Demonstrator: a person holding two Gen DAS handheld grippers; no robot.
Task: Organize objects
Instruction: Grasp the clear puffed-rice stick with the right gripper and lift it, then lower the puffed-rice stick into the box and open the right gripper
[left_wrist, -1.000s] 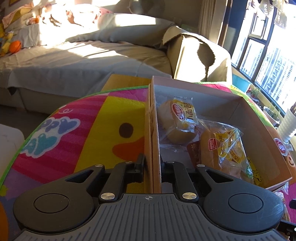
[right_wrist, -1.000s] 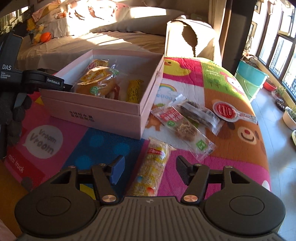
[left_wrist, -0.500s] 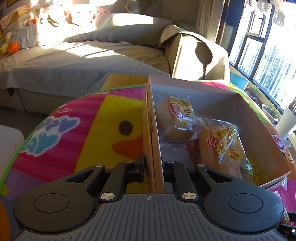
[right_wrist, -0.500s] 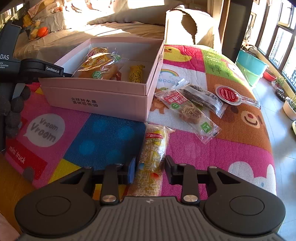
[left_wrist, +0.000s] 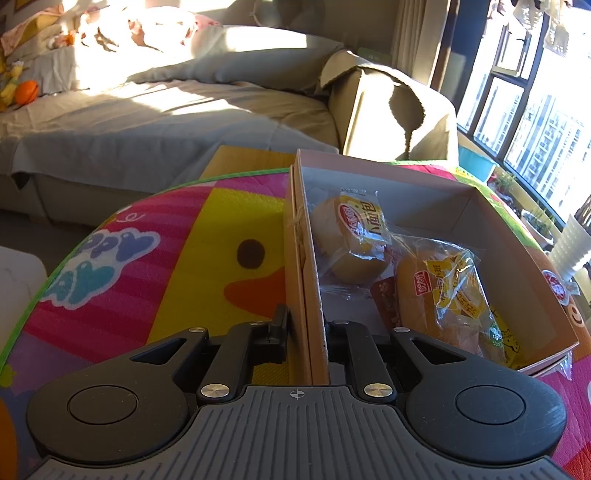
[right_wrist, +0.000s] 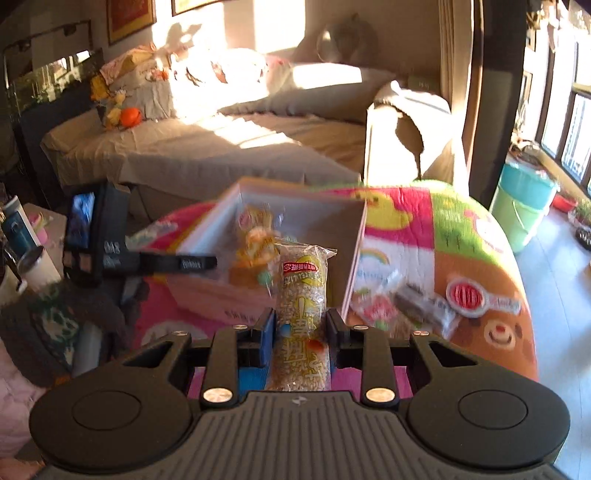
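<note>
A pink cardboard box (left_wrist: 480, 199) lies on the bright play mat (left_wrist: 184, 240) with wrapped buns (left_wrist: 351, 240) and other snack packets inside. My left gripper (left_wrist: 306, 325) is shut on the box's near side wall (left_wrist: 314, 295), one finger outside and one inside. In the right wrist view my right gripper (right_wrist: 301, 328) is shut on a long yellow rice-cracker packet (right_wrist: 303, 295), held above the mat in front of the box (right_wrist: 295, 206). The left gripper's body (right_wrist: 155, 262) shows at the box's left side. Loose snack packets (right_wrist: 406, 299) lie on the mat to the right.
A grey covered sofa (left_wrist: 166, 122) runs behind the mat. A teal and green bucket (right_wrist: 524, 203) stands on the floor by the windows at right. Cups and a bottle (right_wrist: 22, 240) crowd the left edge of the right wrist view.
My right gripper closed on the rice-cracker packet lying on the mat, then lifted it up off the mat. The left gripper kept its hold on the box wall.
</note>
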